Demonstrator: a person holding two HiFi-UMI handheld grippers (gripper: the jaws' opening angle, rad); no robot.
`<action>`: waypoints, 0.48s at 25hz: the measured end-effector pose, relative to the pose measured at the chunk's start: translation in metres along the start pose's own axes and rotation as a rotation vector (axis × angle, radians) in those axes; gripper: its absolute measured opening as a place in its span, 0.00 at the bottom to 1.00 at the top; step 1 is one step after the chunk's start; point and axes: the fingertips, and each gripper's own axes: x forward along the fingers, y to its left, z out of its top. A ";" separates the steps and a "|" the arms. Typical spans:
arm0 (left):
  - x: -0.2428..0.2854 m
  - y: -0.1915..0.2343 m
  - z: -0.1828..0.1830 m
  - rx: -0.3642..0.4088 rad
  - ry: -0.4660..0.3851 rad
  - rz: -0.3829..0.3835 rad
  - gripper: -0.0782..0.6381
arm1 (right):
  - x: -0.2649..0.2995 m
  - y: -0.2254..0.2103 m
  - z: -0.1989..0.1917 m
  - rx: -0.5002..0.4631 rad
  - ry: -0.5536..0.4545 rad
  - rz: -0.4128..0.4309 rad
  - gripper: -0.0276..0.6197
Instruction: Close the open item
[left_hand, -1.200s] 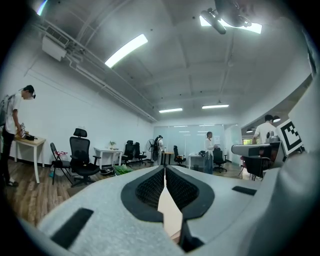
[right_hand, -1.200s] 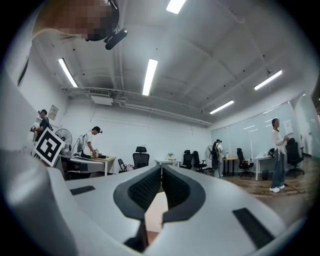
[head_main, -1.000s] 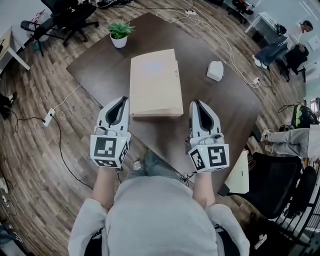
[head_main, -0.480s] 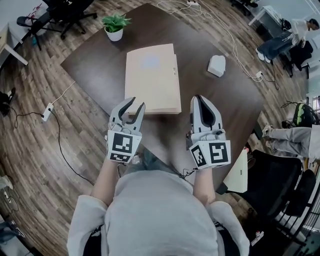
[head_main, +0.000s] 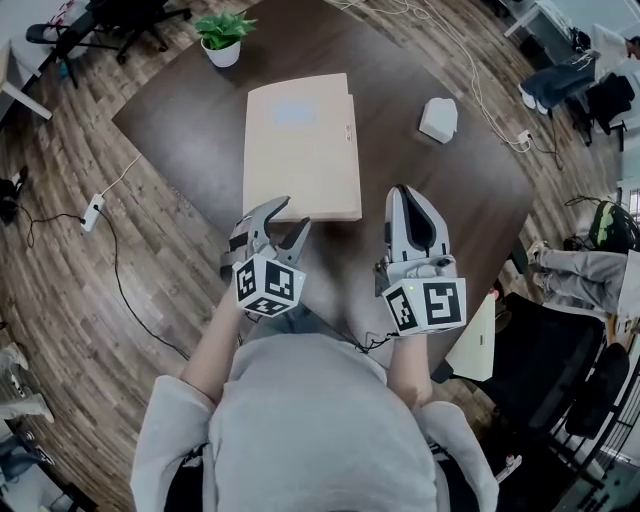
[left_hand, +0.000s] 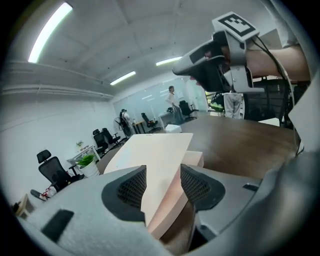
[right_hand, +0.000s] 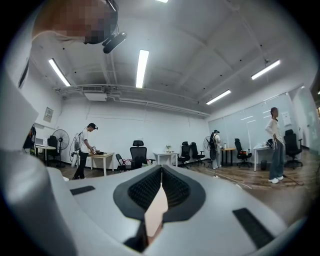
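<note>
Now: box (head_main: 300, 145) flat, long axis running away from person (head_main: 310, 430).

Person's wearing a light grey sweatshirt (head_main: 300, 430), sleeves bunched up near the elbows. The left tool (head_main: 290, 215) and the right tool (head_main: 404, 196) are both pale grey plastic shells with a dark slot down the middle. Each has a white cube (head_main: 428, 305) at the near end with black square markers. The pads (left_hand: 131, 189) are black and ribbed. Left tool's jaws are opening, with a corner of the tan box (head_main: 300, 145) between them.
</note>
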 end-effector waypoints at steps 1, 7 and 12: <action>0.004 -0.002 -0.003 0.017 0.013 0.005 0.37 | 0.001 -0.002 -0.001 0.002 0.003 -0.001 0.06; 0.020 -0.006 -0.020 0.112 0.077 0.058 0.37 | 0.003 -0.009 -0.007 0.010 0.018 -0.007 0.06; 0.029 0.000 -0.019 0.193 0.085 0.144 0.37 | 0.003 -0.013 -0.012 0.015 0.026 -0.009 0.06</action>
